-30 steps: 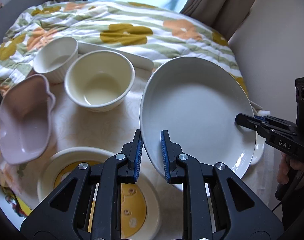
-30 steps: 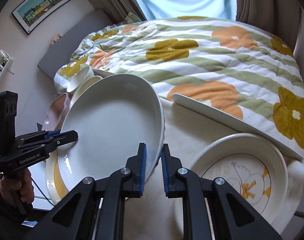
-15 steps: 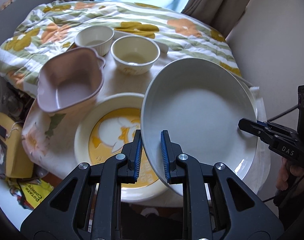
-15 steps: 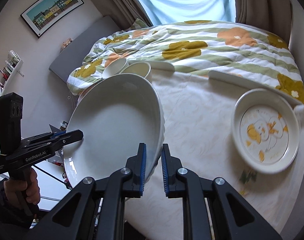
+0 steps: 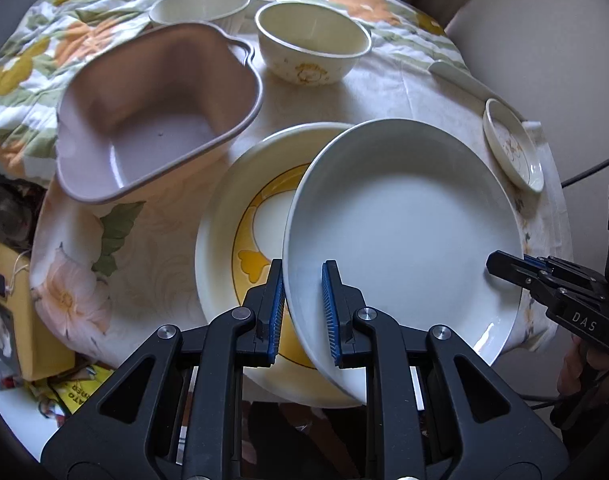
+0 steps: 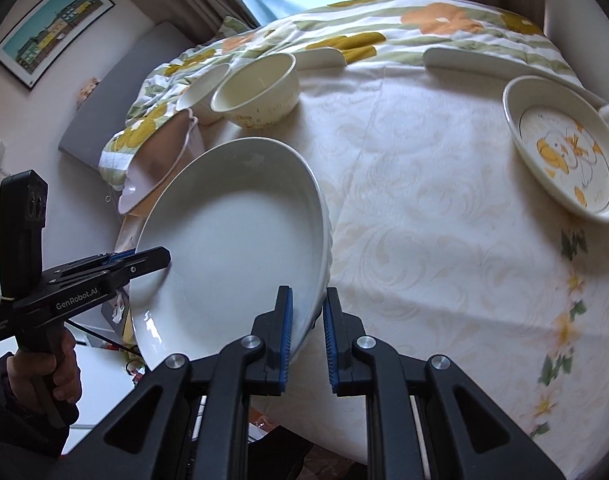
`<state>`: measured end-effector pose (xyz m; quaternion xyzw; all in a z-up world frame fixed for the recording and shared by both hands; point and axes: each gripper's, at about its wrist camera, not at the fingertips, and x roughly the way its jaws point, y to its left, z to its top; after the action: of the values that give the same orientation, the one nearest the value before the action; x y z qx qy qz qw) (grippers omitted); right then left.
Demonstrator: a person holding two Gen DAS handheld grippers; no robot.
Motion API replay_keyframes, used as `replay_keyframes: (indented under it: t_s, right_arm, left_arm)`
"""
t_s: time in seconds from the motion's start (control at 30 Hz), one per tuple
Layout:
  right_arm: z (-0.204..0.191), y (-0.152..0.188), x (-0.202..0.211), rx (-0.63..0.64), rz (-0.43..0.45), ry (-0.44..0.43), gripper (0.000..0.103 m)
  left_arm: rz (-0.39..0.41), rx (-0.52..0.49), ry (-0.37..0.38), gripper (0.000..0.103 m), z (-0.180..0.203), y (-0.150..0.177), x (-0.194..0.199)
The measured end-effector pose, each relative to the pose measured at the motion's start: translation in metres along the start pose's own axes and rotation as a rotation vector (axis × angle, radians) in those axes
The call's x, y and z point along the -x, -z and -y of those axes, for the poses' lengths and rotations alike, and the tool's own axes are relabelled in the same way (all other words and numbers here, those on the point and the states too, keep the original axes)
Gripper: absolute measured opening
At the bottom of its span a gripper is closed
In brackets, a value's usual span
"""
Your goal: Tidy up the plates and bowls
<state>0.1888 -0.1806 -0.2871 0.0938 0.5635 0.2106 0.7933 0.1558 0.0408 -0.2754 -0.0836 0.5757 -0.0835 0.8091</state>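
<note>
Both grippers hold one large white plate (image 5: 404, 232) by opposite rims. My left gripper (image 5: 302, 312) is shut on its near edge; my right gripper (image 6: 307, 332) is shut on the other edge and shows in the left wrist view as a black tool (image 5: 544, 284) at the right. The white plate (image 6: 228, 240) hangs tilted just above a yellow-patterned plate (image 5: 232, 248) near the table's front edge. A mauve dish (image 5: 152, 116), a cream bowl (image 5: 312, 44) and a white bowl (image 5: 200, 4) stand behind. A smaller patterned plate (image 6: 564, 148) lies at the right.
The table (image 6: 444, 240) has a pale floral cloth, and a flowered blanket (image 6: 384, 24) lies beyond it. A yellow object (image 5: 8, 300) and papers sit on the floor at the left. A person's hand (image 6: 60, 364) grips the left tool's handle.
Both grippers carried the white plate toward the table's near left side and lowered it over the yellow-patterned plate. The bowls and mauve dish now appear farther back.
</note>
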Motion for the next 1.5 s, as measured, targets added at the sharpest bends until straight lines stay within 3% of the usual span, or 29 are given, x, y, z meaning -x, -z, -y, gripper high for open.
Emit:
replay_keyframes:
  t_s: [0.2,0.47,0.67,0.93,1.23,1.5]
  right_arm:
    - [-0.009,0.005,-0.008,-0.045,0.029,0.055,0.014]
    - [-0.019,0.010,-0.012,-0.057,0.051,0.120,0.014]
    - [-0.026,0.013,-0.014,-0.019,0.056,0.179,0.014]
    - [-0.039,0.011,-0.022,0.049,0.033,0.259,0.014]
    - [-0.056,0.012,-0.028,0.126,0.029,0.352,0.014]
    - [-0.058,0.010,-0.029,0.133,0.031,0.353,0.014]
  left_arm:
    - [-0.051,-0.027,0.034,0.016,-0.016,-0.009,-0.021]
    - [-0.065,-0.103,-0.009,0.016,-0.011,-0.014,-0.029]
    - [-0.047,-0.180,-0.096,0.017,0.001,-0.012,-0.026]
    - [-0.002,-0.319,-0.273,0.017,0.020,-0.004,-0.023]
    - [0.014,-0.329,-0.327,0.017,0.018,0.002,-0.019]
    - [0.027,-0.365,-0.388,0.017,0.028,0.005,-0.019]
